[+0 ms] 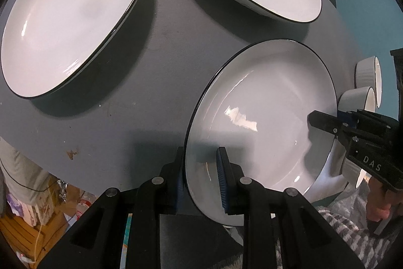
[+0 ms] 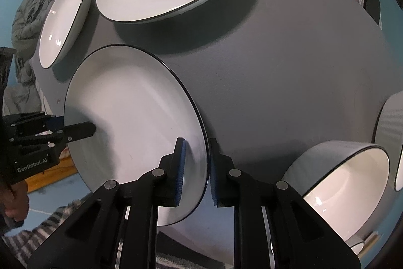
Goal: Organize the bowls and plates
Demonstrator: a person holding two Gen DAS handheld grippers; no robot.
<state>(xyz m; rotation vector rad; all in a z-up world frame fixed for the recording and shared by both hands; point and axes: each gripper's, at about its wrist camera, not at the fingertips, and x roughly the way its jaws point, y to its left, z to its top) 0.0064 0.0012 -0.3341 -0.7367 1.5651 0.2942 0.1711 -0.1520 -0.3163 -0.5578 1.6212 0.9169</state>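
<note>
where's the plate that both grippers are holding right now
The held plate sits low and right in the left wrist view, near the table edge, pinched at opposite rims by the left gripper and right gripper, with bowls just right.

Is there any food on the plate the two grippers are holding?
No, the held plate is bare white inside, with only shiny light reflections, while the left gripper and right gripper pinch its rim.

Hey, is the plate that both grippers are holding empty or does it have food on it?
Empty. The held plate shows a bare, glossy white inside.
</note>
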